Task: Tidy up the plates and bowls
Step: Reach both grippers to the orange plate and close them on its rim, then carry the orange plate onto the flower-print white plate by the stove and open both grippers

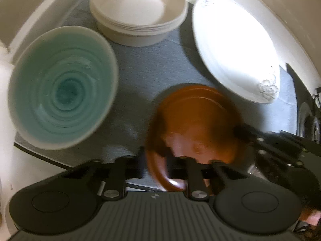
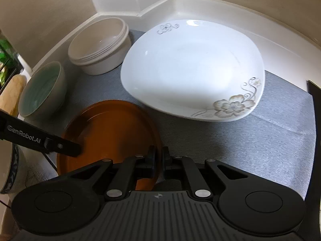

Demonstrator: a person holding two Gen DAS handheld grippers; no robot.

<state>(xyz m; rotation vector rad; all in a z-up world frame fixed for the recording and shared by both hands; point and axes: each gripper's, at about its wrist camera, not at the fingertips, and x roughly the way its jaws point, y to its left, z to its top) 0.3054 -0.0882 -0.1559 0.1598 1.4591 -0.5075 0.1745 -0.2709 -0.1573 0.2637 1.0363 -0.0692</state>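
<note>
An orange plate [image 2: 112,132] is held over the grey mat [image 2: 260,140]. My right gripper [image 2: 158,156] is shut on its right rim. My left gripper [image 1: 158,160] straddles the plate's near rim [image 1: 192,120], jaws spread; one of its fingers [image 2: 66,146] reaches over the plate from the left. A large white floral plate [image 2: 190,70] lies behind. A stack of beige bowls [image 2: 100,46] stands at the back left. A teal-glazed bowl [image 1: 62,96] stands at the left.
The white counter rim and wall [image 2: 180,2] curve round the back of the mat. A blue-patterned bowl [image 2: 12,172] shows at the far left edge. A dark object [image 2: 315,92] sits at the right edge.
</note>
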